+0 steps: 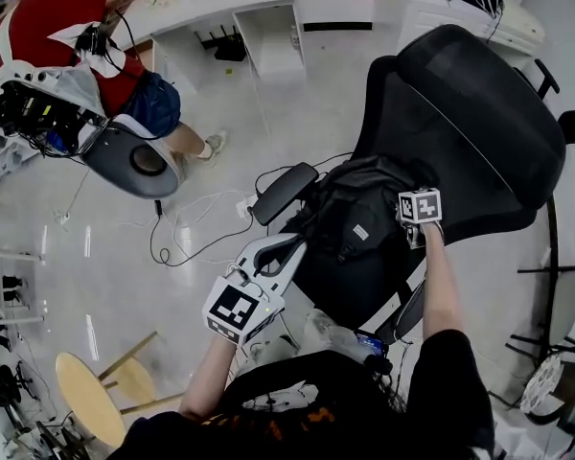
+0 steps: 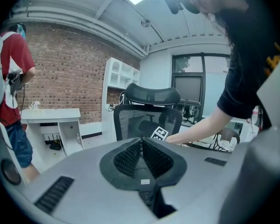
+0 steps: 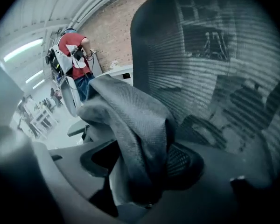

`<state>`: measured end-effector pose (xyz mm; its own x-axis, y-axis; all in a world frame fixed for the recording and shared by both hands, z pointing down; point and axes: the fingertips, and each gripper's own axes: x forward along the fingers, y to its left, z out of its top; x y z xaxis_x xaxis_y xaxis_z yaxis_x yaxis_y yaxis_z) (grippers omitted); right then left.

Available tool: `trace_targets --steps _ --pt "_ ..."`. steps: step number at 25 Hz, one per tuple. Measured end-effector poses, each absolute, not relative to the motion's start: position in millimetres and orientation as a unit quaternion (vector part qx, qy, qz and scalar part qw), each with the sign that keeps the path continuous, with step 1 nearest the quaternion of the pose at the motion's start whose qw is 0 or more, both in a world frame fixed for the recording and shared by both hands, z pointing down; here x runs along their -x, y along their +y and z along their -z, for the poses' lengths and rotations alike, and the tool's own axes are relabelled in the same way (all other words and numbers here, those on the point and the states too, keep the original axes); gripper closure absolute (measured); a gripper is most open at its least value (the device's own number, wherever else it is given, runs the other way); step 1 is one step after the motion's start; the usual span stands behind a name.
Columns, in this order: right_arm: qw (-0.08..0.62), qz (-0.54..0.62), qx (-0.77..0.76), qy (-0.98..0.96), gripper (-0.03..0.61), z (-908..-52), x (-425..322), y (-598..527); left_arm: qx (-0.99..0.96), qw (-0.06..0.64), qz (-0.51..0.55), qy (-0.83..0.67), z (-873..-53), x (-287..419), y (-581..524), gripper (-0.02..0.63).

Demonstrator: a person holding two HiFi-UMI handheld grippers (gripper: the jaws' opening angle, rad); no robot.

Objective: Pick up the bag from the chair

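Your right gripper [image 3: 142,164] is down at the top of the black bag [image 1: 359,223], fingers spread wide with a fold of the bag's grey woven fabric [image 3: 135,125] standing between them, not pinched. The bag itself sits on the seat of the black chair [image 1: 470,113], filling most of it, its top end at the seat's back edge right under the backrest. Your left gripper [image 2: 141,146] hangs off the seat's left edge near the armrest [image 1: 283,192], fingers pressed together with nothing in them.
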<state>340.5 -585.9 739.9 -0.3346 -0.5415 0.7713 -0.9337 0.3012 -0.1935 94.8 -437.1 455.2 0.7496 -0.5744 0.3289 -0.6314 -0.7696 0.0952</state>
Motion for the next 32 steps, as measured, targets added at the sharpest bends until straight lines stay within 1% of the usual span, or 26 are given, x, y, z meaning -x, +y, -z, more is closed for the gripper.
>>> trace_targets --steps 1,4,7,9,12,17,23,28,32 --pt "0.288 -0.344 -0.49 -0.748 0.328 -742 -338 -584 -0.929 0.103 -0.142 -0.327 -457 -94 -438 0.592" --pt "0.277 -0.352 -0.493 -0.746 0.363 -741 -332 -581 -0.925 0.107 -0.143 -0.336 -460 -91 -441 0.592" --pt "0.27 -0.352 -0.494 -0.748 0.413 -735 -324 -565 -0.923 0.107 -0.143 -0.34 -461 -90 -439 0.592" --pt "0.256 -0.351 -0.492 -0.754 0.447 -729 -316 -553 -0.923 0.107 -0.141 -0.342 -459 -89 -436 0.592" --pt "0.231 -0.352 -0.49 -0.763 0.479 -714 -299 -536 -0.92 0.108 -0.142 -0.35 -460 -81 -433 0.592" --pt "0.212 -0.338 -0.477 -0.783 0.505 -681 -265 -509 -0.916 0.107 -0.142 -0.359 -456 -71 -422 0.592" --pt "0.212 -0.307 -0.467 -0.802 0.514 -642 -229 -480 -0.911 0.109 -0.139 -0.373 -449 -51 -404 0.592" --pt "0.209 -0.292 -0.485 -0.797 0.514 -614 -222 -458 -0.911 0.107 -0.128 -0.378 -441 -37 -382 0.592" --pt "0.191 -0.285 -0.497 -0.797 0.514 -587 -217 -433 -0.912 0.108 -0.123 -0.377 -439 -23 -358 0.592"
